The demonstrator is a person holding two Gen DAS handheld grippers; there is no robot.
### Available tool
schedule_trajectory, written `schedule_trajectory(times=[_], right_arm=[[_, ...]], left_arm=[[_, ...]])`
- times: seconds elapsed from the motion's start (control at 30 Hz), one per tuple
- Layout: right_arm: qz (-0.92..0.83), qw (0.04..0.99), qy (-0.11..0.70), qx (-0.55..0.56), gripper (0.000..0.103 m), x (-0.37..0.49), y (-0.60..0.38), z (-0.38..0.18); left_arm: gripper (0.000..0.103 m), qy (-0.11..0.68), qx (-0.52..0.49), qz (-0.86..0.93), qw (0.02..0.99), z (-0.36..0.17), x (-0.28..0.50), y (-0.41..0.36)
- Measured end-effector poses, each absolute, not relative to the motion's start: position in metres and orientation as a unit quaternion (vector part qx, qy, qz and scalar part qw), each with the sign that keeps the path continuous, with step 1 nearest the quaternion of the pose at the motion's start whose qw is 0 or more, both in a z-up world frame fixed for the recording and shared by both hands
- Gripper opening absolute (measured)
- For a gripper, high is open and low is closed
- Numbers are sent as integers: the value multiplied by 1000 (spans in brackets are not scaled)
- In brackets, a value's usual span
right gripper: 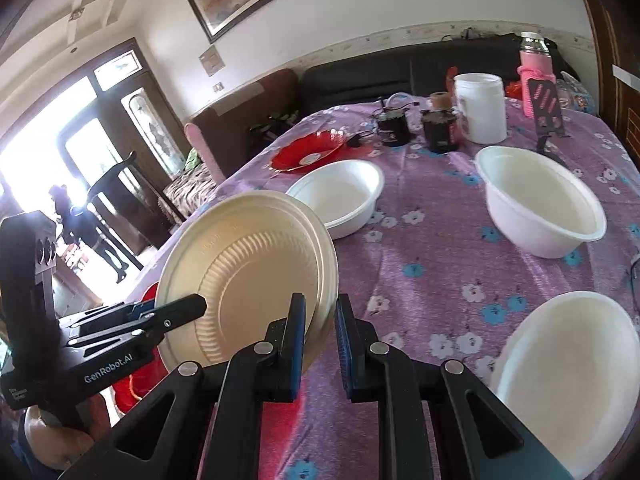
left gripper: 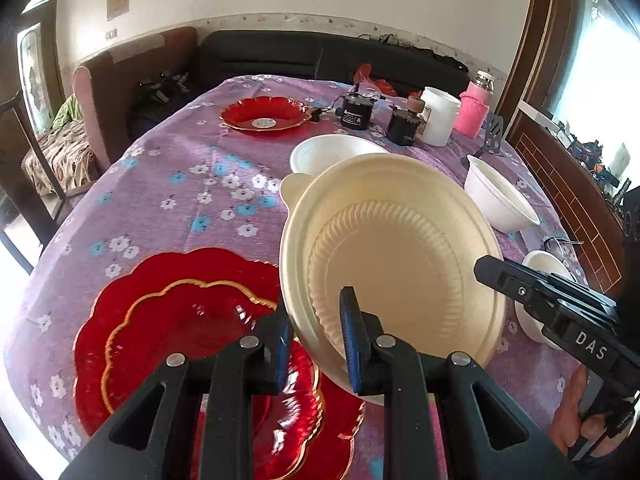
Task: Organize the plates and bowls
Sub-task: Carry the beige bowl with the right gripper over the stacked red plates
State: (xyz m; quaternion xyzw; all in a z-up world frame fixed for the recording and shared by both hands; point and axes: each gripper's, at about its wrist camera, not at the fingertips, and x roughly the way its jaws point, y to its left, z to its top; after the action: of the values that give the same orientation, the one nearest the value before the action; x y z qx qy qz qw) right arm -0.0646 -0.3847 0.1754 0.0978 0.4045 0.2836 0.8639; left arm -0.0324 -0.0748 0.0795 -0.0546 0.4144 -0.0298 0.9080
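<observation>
Both of my grippers are pinching the same small stack of cream disposable plates point(left gripper: 400, 256), lifted and tilted above the table. My left gripper point(left gripper: 320, 344) has its blue pads pressed together on the stack's near rim, one pad in front of the plates and one behind. My right gripper point(right gripper: 320, 336) clamps the opposite edge of the stack point(right gripper: 248, 280) the same way, with very little gap between its pads. In the left wrist view the right gripper point(left gripper: 486, 270) reaches in from the right side to the plates' edge; in the right wrist view the left gripper point(right gripper: 196, 304) comes in from the left, held by a hand point(right gripper: 52, 436) at the lower corner.

Under and to the left of the stack lie two nested red scalloped glass plates point(left gripper: 192, 344) with gold rims, flat on the purple floral tablecloth point(left gripper: 180, 200). Just behind the stack sits a white foam bowl point(right gripper: 340, 196), another white bowl point(right gripper: 540, 208) stands to the right, and a third point(right gripper: 568, 368) is close to my right gripper. Further back is a smaller red glass plate point(left gripper: 264, 114). At the far end stand two black motors point(left gripper: 354, 112), a white plastic jar point(left gripper: 440, 116) and a bottle in a pink cover point(left gripper: 474, 114), with a black sofa point(left gripper: 320, 56) behind the table.
</observation>
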Motion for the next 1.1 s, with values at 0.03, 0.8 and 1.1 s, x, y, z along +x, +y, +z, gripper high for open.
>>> schedule_trajectory(times=[0.03, 0.8, 1.1], right_arm=[[287, 864, 404, 96, 16, -65, -383, 176], [333, 831, 440, 67, 17, -96, -289, 176], [346, 814, 462, 66, 17, -99, -268, 156]], left_arm=[[20, 413, -57, -30, 909, 80, -36, -71], [25, 412, -93, 20, 906, 69, -89, 17], [29, 424, -101, 30, 900, 54, -96, 34]])
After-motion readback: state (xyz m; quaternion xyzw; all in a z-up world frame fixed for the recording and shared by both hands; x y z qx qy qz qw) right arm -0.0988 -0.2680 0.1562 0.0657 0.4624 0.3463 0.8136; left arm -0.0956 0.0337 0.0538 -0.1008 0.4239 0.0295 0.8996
